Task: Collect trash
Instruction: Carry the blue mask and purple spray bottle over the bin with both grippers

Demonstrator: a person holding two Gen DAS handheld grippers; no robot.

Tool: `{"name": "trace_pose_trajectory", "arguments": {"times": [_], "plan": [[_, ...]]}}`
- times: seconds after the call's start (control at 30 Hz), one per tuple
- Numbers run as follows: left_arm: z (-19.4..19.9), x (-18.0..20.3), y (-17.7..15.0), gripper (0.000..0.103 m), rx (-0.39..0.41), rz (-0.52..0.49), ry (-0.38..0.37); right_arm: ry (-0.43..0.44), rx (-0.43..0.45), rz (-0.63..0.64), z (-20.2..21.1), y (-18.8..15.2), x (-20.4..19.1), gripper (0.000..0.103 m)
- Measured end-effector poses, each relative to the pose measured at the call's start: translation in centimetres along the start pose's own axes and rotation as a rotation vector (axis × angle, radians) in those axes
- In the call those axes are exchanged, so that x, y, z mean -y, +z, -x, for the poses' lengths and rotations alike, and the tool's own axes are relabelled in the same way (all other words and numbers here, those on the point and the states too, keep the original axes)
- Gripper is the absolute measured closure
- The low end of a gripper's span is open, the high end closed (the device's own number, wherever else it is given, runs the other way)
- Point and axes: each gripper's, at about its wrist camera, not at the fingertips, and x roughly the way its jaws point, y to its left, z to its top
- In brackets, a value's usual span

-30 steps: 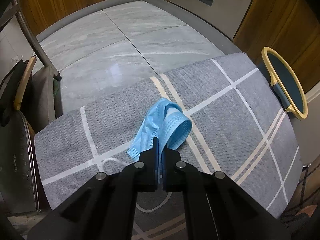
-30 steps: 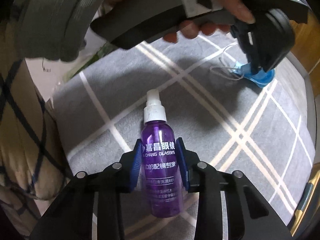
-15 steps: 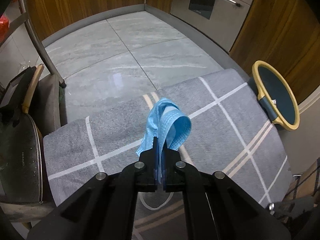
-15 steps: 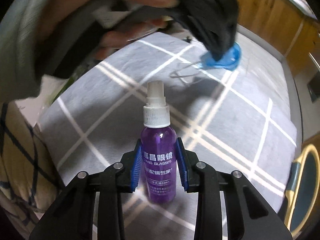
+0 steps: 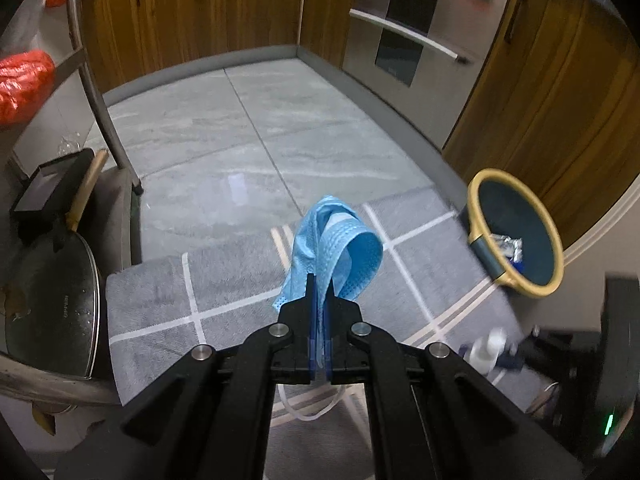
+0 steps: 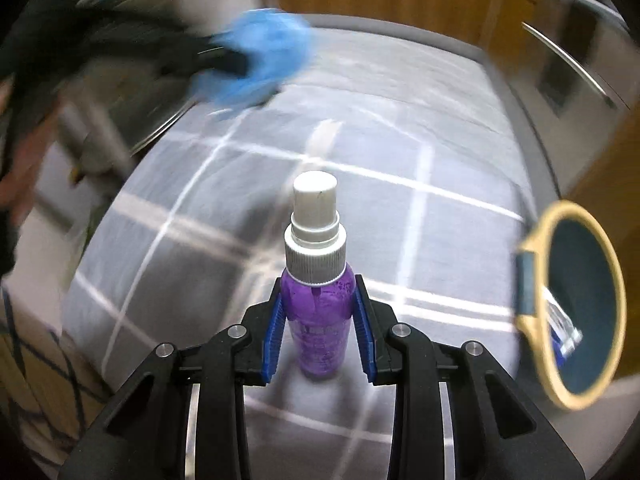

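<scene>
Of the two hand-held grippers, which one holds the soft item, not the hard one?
The left hand-held gripper: it pinches the limp blue face mask. The right hand-held gripper clamps a rigid purple spray bottle.

Our left gripper is matte black, built of angled linkage arms joined by round silver screws, four showing in a row across the arms. Its jaws carry thin blue pads. Our right gripper has the same black linkage and silver screws, with ribbed blue pads and two bright metal rails running down between the arms. A small green light glows on its black housing in the left wrist view.
</scene>
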Motion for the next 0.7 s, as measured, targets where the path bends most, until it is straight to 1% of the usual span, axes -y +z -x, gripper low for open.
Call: {"name": "trace_pose_trajectory", "arguments": {"times": [0.07,0.17,0.33,0.43,0.53,0.6,0.7], "plan": [[0.6,0.9,0.4,0.101,0.013,-0.013,-0.006,-0.042,0.021,-0.083,1.4,0.8,2.9,0.07],[1.1,2.8,1.1,0.101,0.024,-0.039,-0.021,-0.075,0.072,-0.204,3.8,1.6,7.5,0.07],[1.3,7.0,2.6,0.101,0.042,-0.095,-0.069,-0.145,0.136,-0.321,7.4,1.7,13.8,0.07],[0.8,10.5,3.5,0.101,0.037,-0.152,-0.104,-0.191,0.147,-0.349,9.1,1.4,16.8,0.07],[0.1,13.5,4.2,0.101,0.033,-0.203,-0.131,-0.24,0.153,-0.375,9.5,0.7,19.4,0.07],[-0.4,15.7,4.6,0.101,0.032,-0.236,-0.154,-0.261,0.153,-0.416,9.8,0.0,21.4,0.07],[-1.2,18.8,5.1,0.101,0.025,-0.281,-0.188,-0.265,0.146,-0.497,9.7,-1.3,24.2,0.07]]}}
